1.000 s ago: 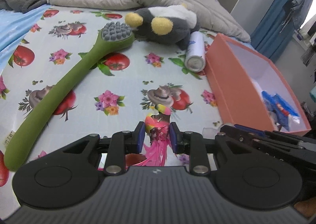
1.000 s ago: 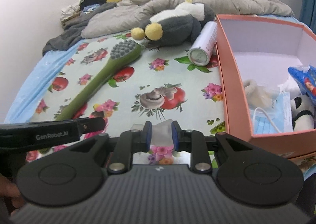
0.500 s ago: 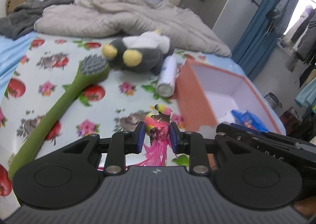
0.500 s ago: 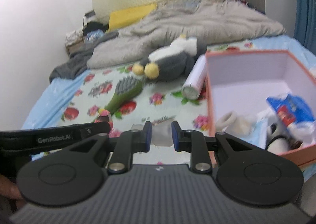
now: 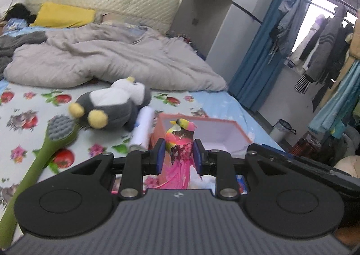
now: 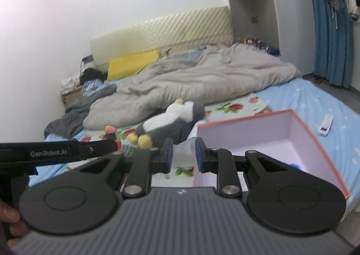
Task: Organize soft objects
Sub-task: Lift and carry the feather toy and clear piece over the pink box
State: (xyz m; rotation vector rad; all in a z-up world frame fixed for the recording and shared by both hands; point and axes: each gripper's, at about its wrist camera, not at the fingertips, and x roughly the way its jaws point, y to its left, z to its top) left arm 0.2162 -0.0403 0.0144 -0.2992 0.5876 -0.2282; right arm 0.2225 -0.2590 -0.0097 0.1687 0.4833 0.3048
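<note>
My left gripper (image 5: pixel 177 157) is shut on a pink, multicoloured soft item (image 5: pixel 180 142) that hangs between its blue pads, above the near corner of the orange box (image 5: pixel 234 123). My right gripper (image 6: pixel 184 153) is shut on a pale, translucent soft piece (image 6: pixel 183 151), raised by the left edge of the same orange box (image 6: pixel 315 140). A grey and white plush penguin (image 5: pixel 112 102) with yellow feet lies on the fruit-print sheet (image 5: pixel 27 106) behind the box. The left gripper's side bar (image 6: pixel 56 152) crosses the right wrist view at the left.
A long green massage brush (image 5: pixel 45 153) and a white spray can (image 5: pixel 141 129) lie near the penguin. A rumpled grey duvet (image 5: pixel 108 57) covers the far bed. A white remote (image 6: pixel 326 124) rests on the blue sheet. Blue curtains and hanging clothes (image 5: pixel 319 48) stand right.
Both grippers have risen from the sheet with their soft items still held, and tipped up toward the room. The orange box now sits lower and closer under them.
</note>
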